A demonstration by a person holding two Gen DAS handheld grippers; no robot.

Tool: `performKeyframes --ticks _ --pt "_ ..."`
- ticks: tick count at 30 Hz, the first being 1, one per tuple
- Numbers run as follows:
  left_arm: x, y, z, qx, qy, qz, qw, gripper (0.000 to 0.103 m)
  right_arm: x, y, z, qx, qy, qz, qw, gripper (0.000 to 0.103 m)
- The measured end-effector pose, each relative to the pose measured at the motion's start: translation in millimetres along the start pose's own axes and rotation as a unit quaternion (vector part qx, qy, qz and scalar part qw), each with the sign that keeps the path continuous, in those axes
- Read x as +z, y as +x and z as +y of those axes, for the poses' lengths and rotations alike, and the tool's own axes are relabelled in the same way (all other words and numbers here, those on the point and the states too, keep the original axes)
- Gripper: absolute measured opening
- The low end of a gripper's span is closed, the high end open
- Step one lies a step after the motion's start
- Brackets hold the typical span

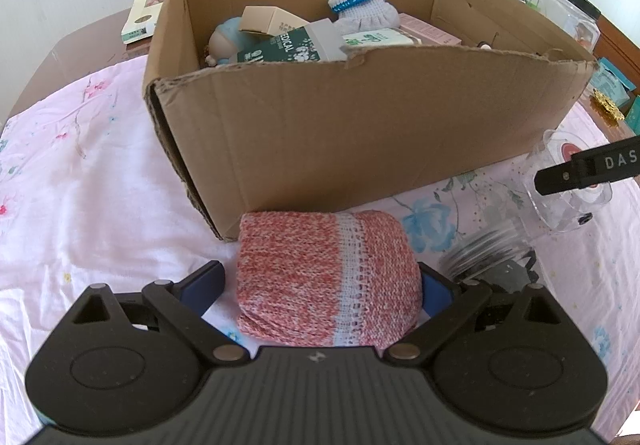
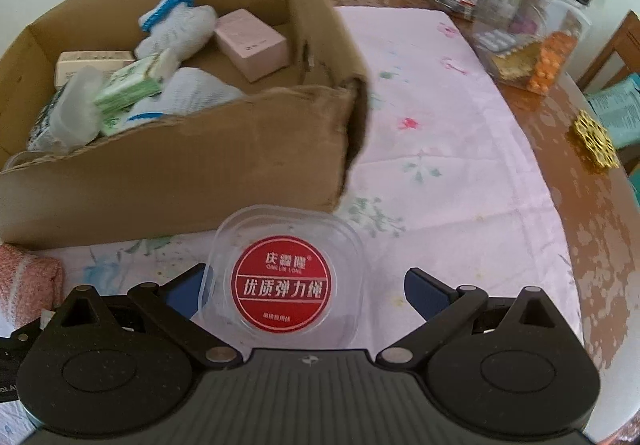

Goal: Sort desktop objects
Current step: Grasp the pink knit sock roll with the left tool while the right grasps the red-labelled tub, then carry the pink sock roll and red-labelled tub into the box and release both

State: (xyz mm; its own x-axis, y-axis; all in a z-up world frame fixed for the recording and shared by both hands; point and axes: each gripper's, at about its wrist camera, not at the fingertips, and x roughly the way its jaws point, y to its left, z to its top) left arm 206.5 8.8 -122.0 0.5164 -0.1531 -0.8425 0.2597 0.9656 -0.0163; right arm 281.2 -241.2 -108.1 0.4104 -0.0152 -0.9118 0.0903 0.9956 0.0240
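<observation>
A pink and white knitted roll lies on the floral cloth in front of the cardboard box. My left gripper is open around it, one blue finger on each side; whether the fingers touch it I cannot tell. A clear plastic box with a red round label lies between the wide-open fingers of my right gripper; the left finger is next to it, the right finger stands apart. The knitted roll also shows at the left edge of the right wrist view.
The cardboard box holds a blue-and-white knitted item, a pink carton, green packets and other packages. A large clear jar with a black lid, bottles and a gold ornament stand on the wooden table at the right.
</observation>
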Motion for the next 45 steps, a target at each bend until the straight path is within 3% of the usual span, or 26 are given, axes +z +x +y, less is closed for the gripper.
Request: performKeyframes --ticks 14,22,34,45 --pt "1.8 0.0 -1.2 0.006 -0.006 0.005 0.9999 0.097 -1.0 9.1 13.3 -0.013 -0.014 0.005 1.000 0.102" --pt "1.5 -5.7 -4.5 -0.002 0.000 0.000 1.0000 0.083 -2.3 2.1 15.4 -0.018 -0.029 0.000 0.999 0.080" --pt "2.8 -22.9 1.4 -0.020 -0.008 0.000 0.9998 0.074 -7.7 -17.5 13.5 -0.003 -0.062 -0.011 0.998 0.080" --pt "0.3 -55.0 1.1 -0.032 0.000 -0.002 0.9995 0.073 -9.1 -55.9 8.3 0.013 -0.104 -0.025 0.994 0.080"
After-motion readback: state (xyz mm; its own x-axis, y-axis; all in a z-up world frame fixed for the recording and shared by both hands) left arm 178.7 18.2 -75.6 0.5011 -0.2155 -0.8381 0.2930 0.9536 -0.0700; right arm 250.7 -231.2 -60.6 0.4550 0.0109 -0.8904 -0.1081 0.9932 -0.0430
